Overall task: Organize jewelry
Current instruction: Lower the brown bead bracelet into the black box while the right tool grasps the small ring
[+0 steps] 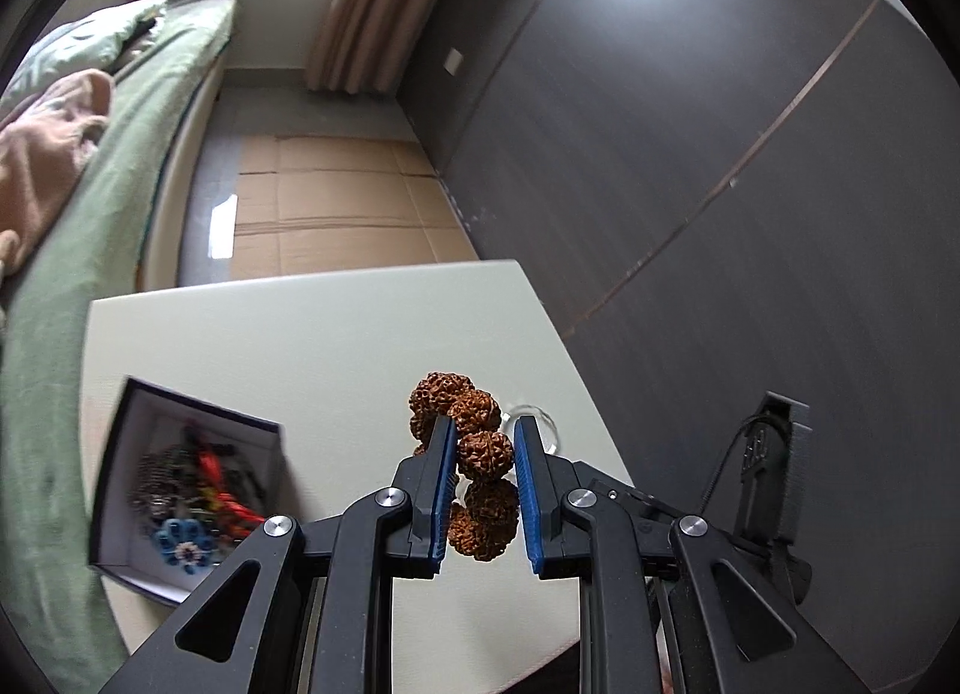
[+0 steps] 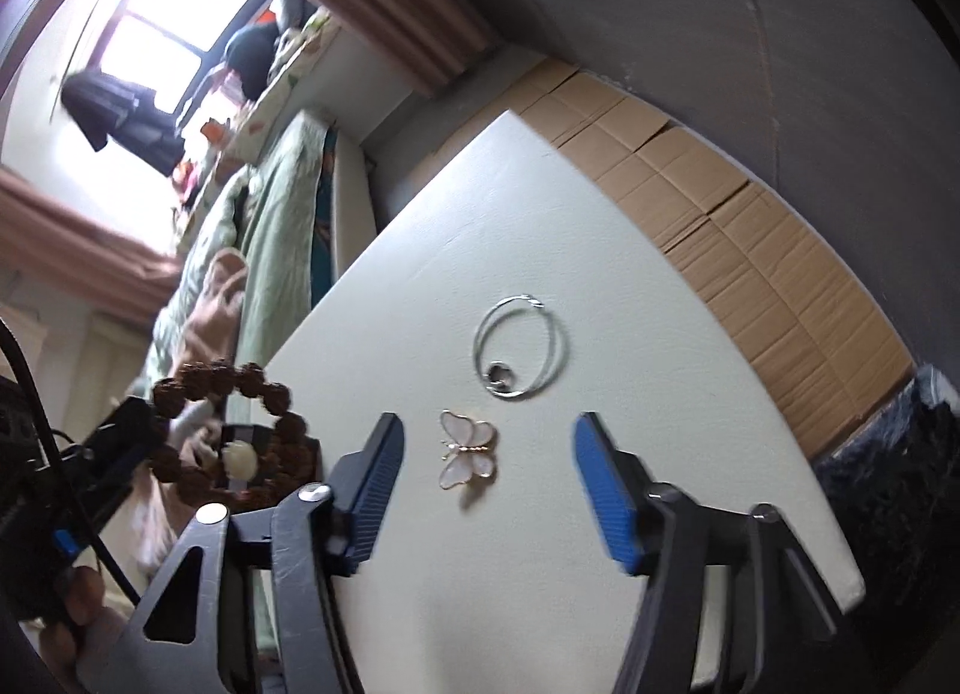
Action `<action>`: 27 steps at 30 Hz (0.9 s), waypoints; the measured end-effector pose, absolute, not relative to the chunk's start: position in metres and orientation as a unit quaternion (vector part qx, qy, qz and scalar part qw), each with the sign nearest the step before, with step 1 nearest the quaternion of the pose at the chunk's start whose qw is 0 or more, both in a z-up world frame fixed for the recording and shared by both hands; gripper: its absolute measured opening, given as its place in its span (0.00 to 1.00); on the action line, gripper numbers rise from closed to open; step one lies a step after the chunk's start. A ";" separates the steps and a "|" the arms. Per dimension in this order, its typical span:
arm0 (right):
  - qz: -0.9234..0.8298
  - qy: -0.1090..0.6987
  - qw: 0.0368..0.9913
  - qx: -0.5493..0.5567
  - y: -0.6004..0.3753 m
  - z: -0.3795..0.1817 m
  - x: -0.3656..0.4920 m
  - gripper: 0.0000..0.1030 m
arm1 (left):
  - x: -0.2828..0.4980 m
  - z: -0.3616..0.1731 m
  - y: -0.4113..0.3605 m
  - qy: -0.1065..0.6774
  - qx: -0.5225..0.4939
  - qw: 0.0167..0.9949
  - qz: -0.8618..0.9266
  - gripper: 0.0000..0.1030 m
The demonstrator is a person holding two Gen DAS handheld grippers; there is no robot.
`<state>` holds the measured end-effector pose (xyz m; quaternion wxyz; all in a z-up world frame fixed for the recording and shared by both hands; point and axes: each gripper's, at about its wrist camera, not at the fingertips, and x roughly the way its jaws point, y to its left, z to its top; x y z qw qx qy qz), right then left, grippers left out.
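My left gripper [image 1: 485, 424] is shut on a bracelet of knobbly brown beads [image 1: 485, 455], which it holds above the white table [image 1: 300, 346]. In the right wrist view the same bracelet [image 2: 228, 376] hangs as a ring at the left, with a pale round bead in it. My right gripper [image 2: 487, 418] is open just above the table [image 2: 510, 214]. A pale butterfly brooch [image 2: 469, 448] lies between its fingers, untouched. Beyond it lies a silver hoop bangle [image 2: 521, 349]. A dark box [image 1: 204, 409] with several colourful pieces of jewelry stands at the table's left.
A bed with a green cover [image 1: 90, 226] runs along the table's left side. Flattened cardboard [image 1: 336, 202] lies on the floor beyond the table. A dark panelled wall [image 1: 720, 154] stands on the right. A hand [image 2: 78, 598] shows at the lower left.
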<state>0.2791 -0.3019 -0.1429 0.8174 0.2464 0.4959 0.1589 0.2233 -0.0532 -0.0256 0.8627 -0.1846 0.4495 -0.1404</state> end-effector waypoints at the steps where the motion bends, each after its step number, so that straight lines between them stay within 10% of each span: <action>1: 0.159 0.503 0.816 0.239 -0.299 -0.143 0.284 0.43 | 0.222 -0.024 -0.048 0.447 -0.188 0.864 -0.136 0.20; 27: 0.128 0.592 0.793 -0.068 -0.221 -0.150 0.337 0.13 | 0.190 0.004 0.069 0.385 -0.246 0.888 -0.048 0.20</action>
